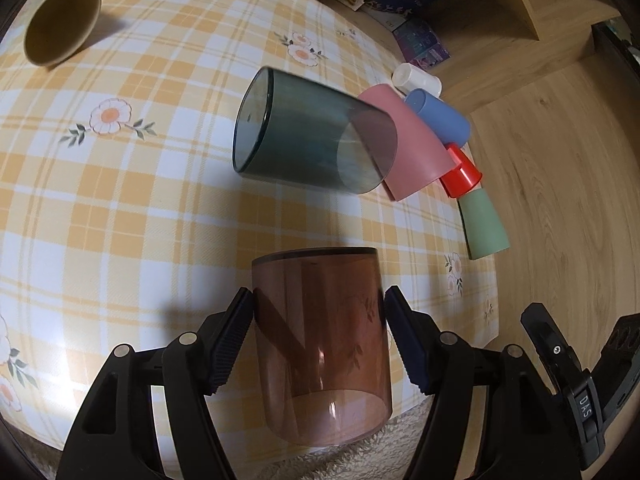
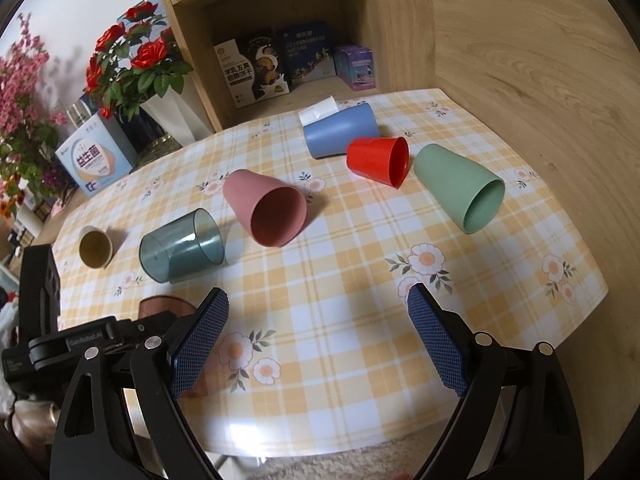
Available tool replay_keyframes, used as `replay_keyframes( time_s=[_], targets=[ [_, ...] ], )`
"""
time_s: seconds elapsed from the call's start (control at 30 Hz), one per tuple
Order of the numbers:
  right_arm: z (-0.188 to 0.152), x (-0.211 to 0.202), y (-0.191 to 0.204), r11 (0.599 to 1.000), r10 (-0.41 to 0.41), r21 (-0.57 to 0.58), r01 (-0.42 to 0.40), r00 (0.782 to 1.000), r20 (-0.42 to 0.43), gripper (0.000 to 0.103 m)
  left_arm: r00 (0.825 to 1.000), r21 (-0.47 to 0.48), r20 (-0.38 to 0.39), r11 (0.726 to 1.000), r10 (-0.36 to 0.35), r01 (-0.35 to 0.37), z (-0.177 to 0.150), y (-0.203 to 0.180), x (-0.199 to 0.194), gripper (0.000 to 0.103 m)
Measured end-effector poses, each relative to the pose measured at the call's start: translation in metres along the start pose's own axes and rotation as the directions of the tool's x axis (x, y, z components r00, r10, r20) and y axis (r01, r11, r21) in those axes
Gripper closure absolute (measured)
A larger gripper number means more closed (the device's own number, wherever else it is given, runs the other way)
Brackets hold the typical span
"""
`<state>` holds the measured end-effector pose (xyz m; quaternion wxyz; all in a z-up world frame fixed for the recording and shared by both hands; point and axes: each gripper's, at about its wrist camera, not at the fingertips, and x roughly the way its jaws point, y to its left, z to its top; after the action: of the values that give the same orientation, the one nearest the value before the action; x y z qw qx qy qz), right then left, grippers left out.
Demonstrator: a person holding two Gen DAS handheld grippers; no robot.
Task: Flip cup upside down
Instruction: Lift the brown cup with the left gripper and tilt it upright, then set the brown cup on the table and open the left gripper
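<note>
My left gripper (image 1: 320, 336) clamps the brown translucent cup (image 1: 320, 344) by its sides at lower centre, over the tabletop (image 1: 160, 200) edge, ready for turning; my right gripper (image 2: 318, 340) hangs released, empty.

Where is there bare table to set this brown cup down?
Bare cloth lies in front of the right gripper, between the pink cup and the table's near edge. The far right corner is crowded: blue cup, red cup, green cup.
</note>
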<state>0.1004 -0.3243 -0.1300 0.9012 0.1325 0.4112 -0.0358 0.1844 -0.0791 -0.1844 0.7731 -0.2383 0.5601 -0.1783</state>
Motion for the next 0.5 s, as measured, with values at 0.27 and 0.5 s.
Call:
replay_keyframes(
  time_s=[0.27,0.5],
  targets=[
    [0.002,-0.001,0.010,0.999,0.025,-0.033,-0.027,0.999,-0.044,0.015,0.996,0.112,0.086,0.994,0.003,-0.013,0.004,-0.007,-0.037,0.034],
    [0.009,0.005,0.023,0.997,0.040,-0.066,-0.048,0.992,-0.121,0.015,0.961,0.231,0.258,0.960,0.096,-0.158,0.004,-0.001,-0.088,0.025]
  ],
)
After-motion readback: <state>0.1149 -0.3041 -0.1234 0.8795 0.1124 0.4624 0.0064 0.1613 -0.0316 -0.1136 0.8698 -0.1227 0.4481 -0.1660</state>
